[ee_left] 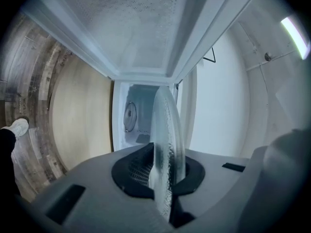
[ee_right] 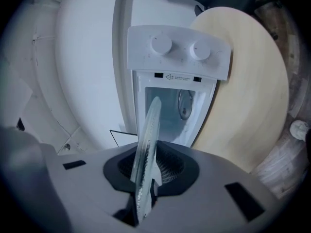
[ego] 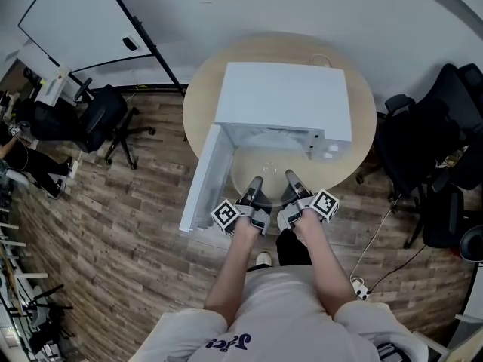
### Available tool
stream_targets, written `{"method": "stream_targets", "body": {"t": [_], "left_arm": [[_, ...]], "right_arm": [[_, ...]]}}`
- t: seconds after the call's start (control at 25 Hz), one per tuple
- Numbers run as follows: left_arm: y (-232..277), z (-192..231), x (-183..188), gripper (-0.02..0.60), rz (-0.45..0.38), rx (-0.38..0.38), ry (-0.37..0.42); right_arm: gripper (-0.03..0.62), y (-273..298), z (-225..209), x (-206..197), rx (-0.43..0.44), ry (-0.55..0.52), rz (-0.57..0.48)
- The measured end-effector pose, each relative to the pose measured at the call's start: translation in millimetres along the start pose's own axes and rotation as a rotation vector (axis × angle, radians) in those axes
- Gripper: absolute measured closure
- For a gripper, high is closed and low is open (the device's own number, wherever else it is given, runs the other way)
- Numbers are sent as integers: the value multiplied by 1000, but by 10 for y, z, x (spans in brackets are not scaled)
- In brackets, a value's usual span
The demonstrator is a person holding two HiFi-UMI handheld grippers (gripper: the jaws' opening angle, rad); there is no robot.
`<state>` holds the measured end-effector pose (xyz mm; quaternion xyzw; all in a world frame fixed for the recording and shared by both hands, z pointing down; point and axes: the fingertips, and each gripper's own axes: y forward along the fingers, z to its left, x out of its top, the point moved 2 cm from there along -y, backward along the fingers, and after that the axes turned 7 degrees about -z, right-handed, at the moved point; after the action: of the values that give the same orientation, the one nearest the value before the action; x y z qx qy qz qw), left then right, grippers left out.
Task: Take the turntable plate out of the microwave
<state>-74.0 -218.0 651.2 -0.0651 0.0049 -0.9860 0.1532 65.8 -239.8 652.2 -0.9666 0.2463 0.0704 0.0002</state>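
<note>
Glass turntable plate at the open mouth of the white microwave, with left gripper and right gripper each clamped on its near rim. The label strip under the two knobs is too small to read; the open door stands at left, and office chairs flank the round table

White T-shirt, dark script print; grey left tongs, right tongs, black-and-white marker cubes.

A round, pale wooden table stands on the plank floor. A white microwave sits directly on it, its door swung open.
</note>
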Motion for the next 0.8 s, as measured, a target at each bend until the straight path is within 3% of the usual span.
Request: {"method": "stream_targets", "body": {"t": [0.2,0.8], "left_arm": [[-89,-285,-57,549,53,-3,22],[-481,-1339,-232,549,94,-109,45]], "right_arm": [[550,-156,314,-33,-12,6,-23],[553,-553,1432,-167,116,-42,-54]]}}
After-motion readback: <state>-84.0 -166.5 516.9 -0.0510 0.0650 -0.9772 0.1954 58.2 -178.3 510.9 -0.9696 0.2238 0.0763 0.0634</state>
